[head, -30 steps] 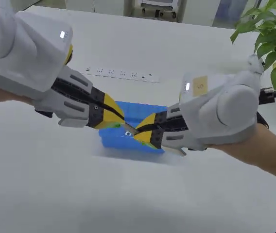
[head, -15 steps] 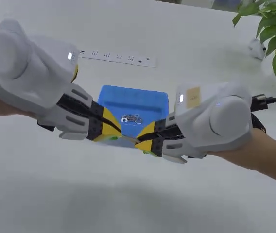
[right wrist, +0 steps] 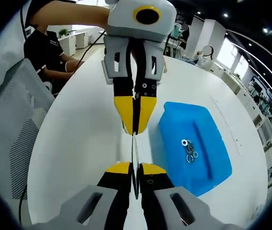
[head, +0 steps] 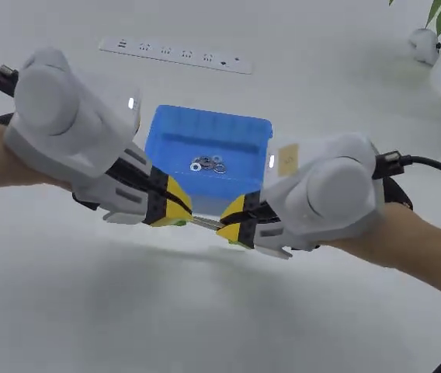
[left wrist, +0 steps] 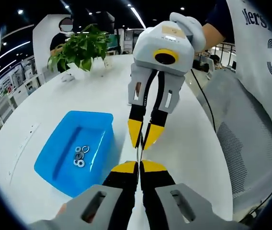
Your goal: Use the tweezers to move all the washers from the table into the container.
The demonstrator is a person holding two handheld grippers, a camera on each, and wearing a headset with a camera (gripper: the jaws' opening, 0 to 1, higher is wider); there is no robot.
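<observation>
White tabletop [head: 321, 70], open office behind. Tweezers [head: 205, 224] held up between the two grippers. Only a short, thin silver stretch shows; both ends are buried between yellow jaws, so I cannot tell which end is the point. Long axis runs roughly 9 to 3 o'clock in the head view. Left gripper [head: 182, 215] clamped on one end, right gripper [head: 228, 225] clamped on the other. Blue container [head: 236, 132] at 12 o'clock of the tweezers, near. Washers [head: 207, 164] clustered on its floor, count unclear. Power strip [head: 175, 56] farther out at 12 o'clock.
</observation>
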